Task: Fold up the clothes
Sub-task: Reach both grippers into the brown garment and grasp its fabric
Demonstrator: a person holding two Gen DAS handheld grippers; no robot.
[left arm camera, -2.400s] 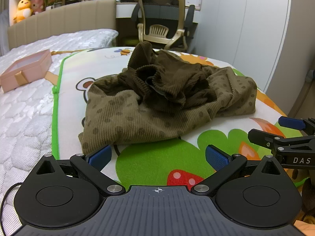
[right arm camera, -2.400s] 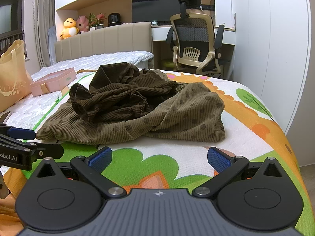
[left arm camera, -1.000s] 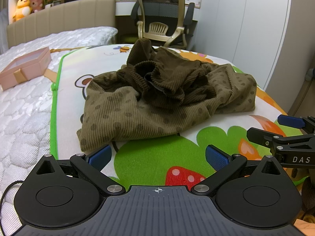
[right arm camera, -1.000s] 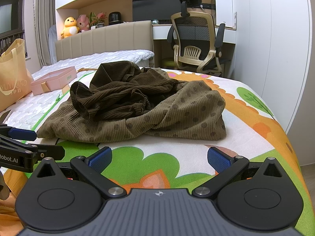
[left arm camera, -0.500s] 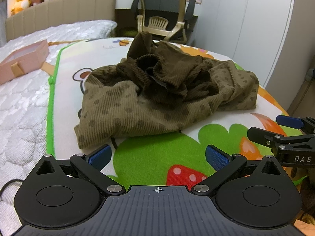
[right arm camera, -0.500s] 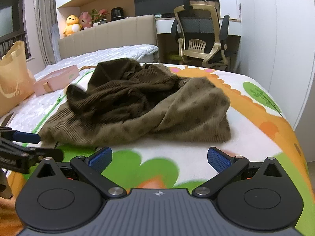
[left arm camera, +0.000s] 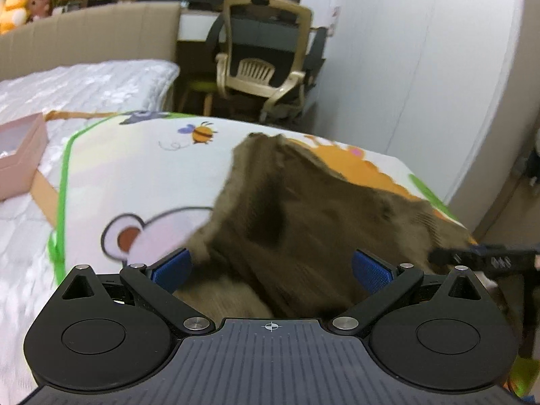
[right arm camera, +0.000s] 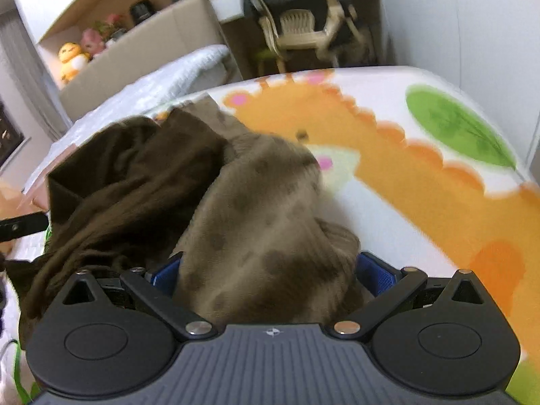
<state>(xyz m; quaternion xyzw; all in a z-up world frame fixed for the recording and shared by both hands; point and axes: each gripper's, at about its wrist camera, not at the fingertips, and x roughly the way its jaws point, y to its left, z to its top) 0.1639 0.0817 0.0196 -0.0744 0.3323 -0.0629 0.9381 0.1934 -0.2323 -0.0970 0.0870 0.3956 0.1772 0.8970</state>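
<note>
Nearest the left wrist camera, the left claw stands released, its blue pads wide apart with the blurred brown corduroy garment bunched between them. The right claw is likewise spread, olive dotted cloth filling the gap between its pads; whether either pad presses the fabric cannot be told. The garment lies heaped on the cartoon-printed play mat covering the bed. Further off sit a pink box, the beige headboard and an office chair.
</note>
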